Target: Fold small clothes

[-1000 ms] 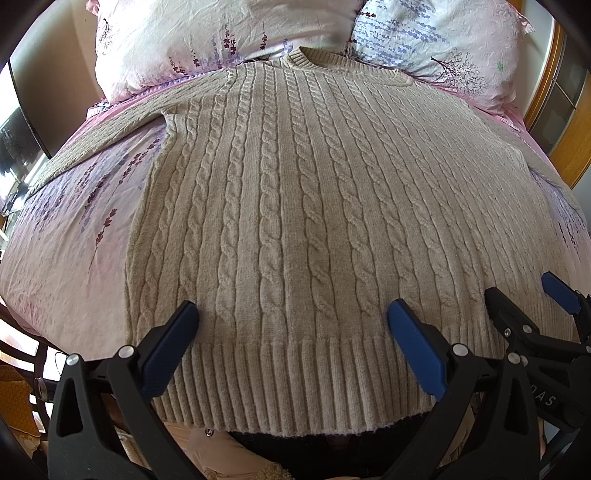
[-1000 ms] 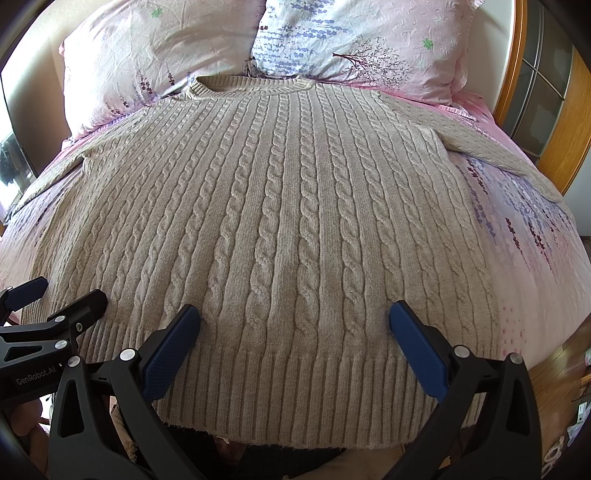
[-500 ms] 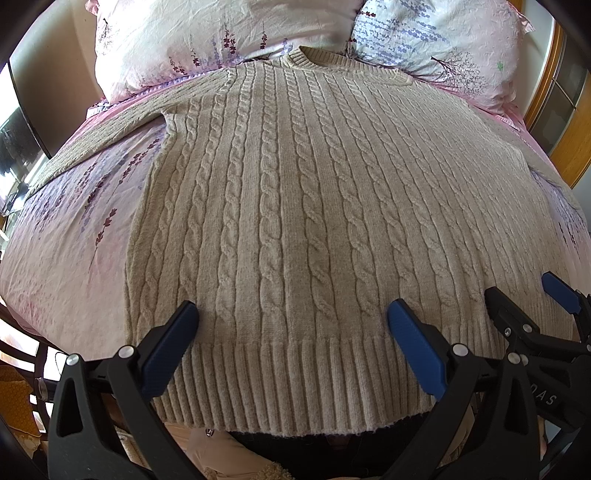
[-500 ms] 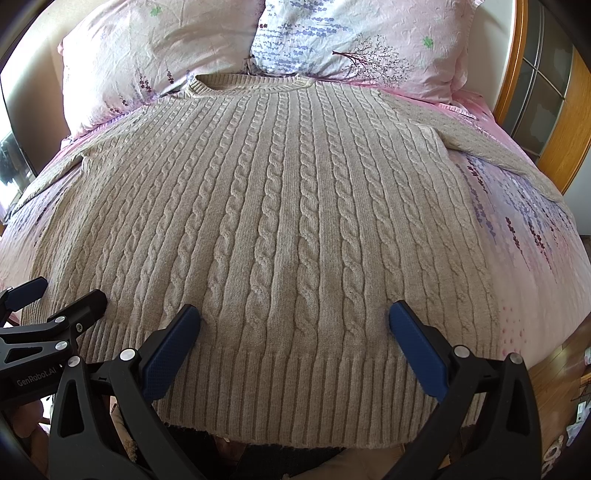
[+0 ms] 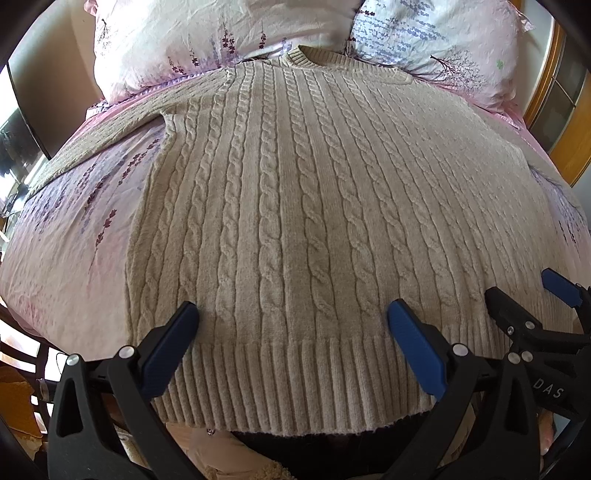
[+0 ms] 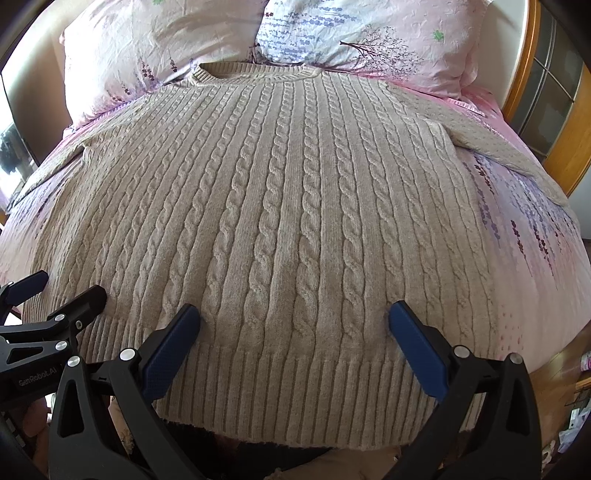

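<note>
A beige cable-knit sweater (image 5: 295,206) lies flat and face up on the bed, collar toward the pillows, ribbed hem (image 5: 295,384) at the near edge. It also fills the right wrist view (image 6: 280,221). My left gripper (image 5: 291,317) is open, its blue pads spread wide over the left part of the hem, holding nothing. My right gripper (image 6: 293,317) is open the same way over the right part of the hem. The right gripper shows at the left wrist view's right edge (image 5: 524,299); the left gripper shows at the right wrist view's left edge (image 6: 55,295).
The pink floral bedsheet (image 5: 74,236) surrounds the sweater. Two pillows (image 5: 207,33) (image 6: 369,33) lie at the head. The left sleeve (image 5: 92,144) and the right sleeve (image 6: 498,147) spread out sideways. A wooden frame (image 6: 554,110) stands at the right.
</note>
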Action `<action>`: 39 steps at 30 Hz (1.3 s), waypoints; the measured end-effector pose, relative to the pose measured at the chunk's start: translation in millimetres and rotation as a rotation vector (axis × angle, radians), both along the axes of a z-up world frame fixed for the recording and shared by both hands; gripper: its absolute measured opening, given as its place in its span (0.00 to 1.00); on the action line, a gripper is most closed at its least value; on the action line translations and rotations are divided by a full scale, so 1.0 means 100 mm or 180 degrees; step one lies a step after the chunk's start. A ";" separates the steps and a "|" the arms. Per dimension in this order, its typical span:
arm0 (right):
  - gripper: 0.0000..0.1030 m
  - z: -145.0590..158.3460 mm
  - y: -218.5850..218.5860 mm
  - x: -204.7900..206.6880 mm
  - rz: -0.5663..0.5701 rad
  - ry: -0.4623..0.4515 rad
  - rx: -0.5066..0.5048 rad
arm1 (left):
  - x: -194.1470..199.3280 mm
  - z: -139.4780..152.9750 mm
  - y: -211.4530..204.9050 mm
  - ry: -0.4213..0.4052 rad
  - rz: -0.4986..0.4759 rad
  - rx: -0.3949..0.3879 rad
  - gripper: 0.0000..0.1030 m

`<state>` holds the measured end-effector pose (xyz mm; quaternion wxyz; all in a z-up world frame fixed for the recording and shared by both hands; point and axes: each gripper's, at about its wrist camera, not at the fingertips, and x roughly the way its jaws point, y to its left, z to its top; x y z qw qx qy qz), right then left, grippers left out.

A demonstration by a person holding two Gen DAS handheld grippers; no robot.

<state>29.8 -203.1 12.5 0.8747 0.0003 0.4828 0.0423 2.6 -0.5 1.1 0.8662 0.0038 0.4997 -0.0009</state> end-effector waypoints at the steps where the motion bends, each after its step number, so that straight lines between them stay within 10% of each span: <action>1: 0.99 0.00 -0.01 0.00 0.0042 -0.0026 0.0001 | -0.01 0.00 0.00 -0.0015 -0.0010 0.0004 0.98; 14: 0.97 0.17 -0.37 0.18 0.0129 -0.0289 0.0487 | 0.24 0.14 -0.01 -0.0292 -0.0322 -0.0103 0.98; 28: 0.55 0.11 -3.09 1.17 -0.2375 -0.0421 0.1806 | 0.70 0.44 0.04 -0.0824 -0.0640 -0.0674 0.98; 39: 0.36 -0.18 -3.83 1.21 -0.3240 -0.0451 0.2115 | 0.96 0.40 0.15 -0.0721 -0.0558 -0.0886 0.98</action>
